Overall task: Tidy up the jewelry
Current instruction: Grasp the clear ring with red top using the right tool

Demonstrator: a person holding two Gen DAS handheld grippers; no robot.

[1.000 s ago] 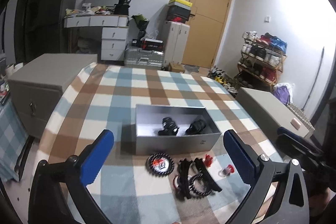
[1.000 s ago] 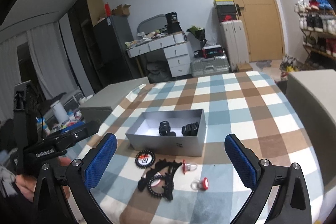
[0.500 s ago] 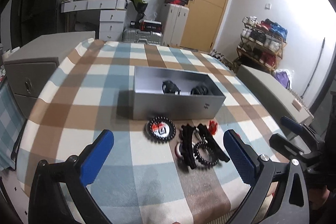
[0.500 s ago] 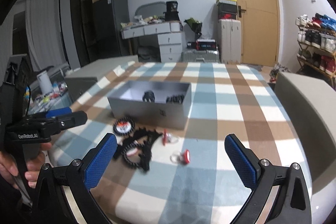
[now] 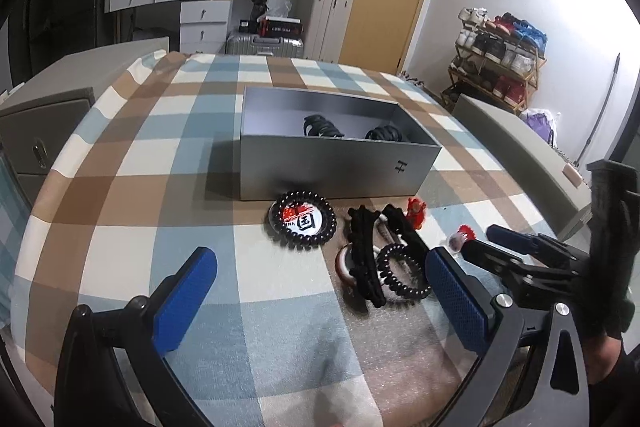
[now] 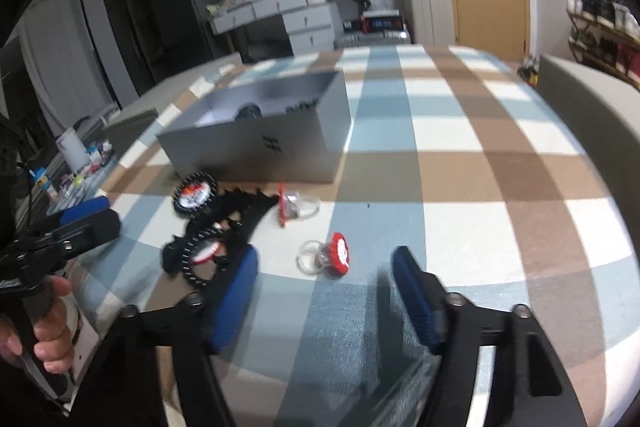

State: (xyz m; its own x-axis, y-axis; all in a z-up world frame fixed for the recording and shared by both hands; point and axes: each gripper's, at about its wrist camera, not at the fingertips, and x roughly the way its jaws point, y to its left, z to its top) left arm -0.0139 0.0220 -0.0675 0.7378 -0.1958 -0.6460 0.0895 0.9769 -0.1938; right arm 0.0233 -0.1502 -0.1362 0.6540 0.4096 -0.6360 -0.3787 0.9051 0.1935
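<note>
A grey open box (image 5: pixel 340 163) stands on the checked tablecloth and holds two black hair ties (image 5: pixel 320 127); it also shows in the right wrist view (image 6: pixel 260 143). In front of it lie a black beaded bracelet around a red-and-white disc (image 5: pixel 303 223), black hair clips and coil ties (image 5: pixel 376 259), and two clear rings with red tops (image 6: pixel 326 254) (image 6: pixel 294 205). My left gripper (image 5: pixel 320 299) is open and empty, low over the cloth before the pile. My right gripper (image 6: pixel 324 291) is open and empty, just short of the nearer red ring.
The table (image 5: pixel 140 155) has grey cabinets at its left (image 5: pixel 48 107) and right (image 5: pixel 516 143). Beyond it are a desk with drawers, suitcases, a wooden door and a shoe rack (image 5: pixel 500 59).
Both grippers have dropped and moved in toward the jewelry pile. The right gripper has closed in on the nearer red ring and its jaws stand narrower than before. Nothing was picked up.
</note>
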